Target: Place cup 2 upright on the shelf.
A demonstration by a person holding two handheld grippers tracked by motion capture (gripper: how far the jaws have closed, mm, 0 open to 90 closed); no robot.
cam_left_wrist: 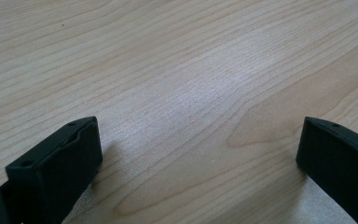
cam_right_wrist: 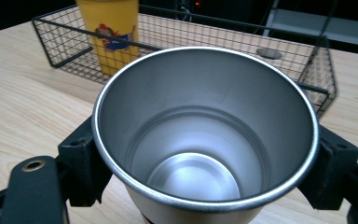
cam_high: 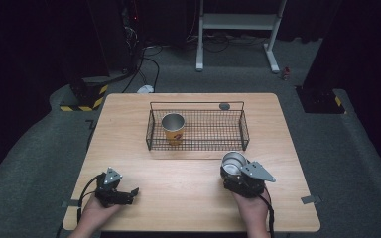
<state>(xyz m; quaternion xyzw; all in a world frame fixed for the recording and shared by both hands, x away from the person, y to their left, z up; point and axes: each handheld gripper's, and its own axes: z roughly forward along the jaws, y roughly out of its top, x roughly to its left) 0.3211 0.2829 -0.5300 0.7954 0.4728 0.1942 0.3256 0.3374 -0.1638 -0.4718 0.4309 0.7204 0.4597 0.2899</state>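
High view: the right hand-held gripper (cam_high: 239, 174), at lower right of the frame, clamps a shiny steel cup (cam_high: 233, 162) just in front of the black wire basket (cam_high: 198, 145) at centre of the light wooden table (cam_high: 188, 193). A yellow printed cup with a steel rim (cam_high: 173, 128) stands upright in the basket's left part. The left hand-held gripper (cam_high: 129, 194), at lower left, rests on the table with its jaws spread wide and nothing between them. Right gripper view: both jaws press the steel cup's (cam_right_wrist: 205, 135) sides.

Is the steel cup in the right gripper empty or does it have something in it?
Empty. The right gripper view looks straight into the steel cup and shows its bare metal bottom, while the right gripper clamps its sides.
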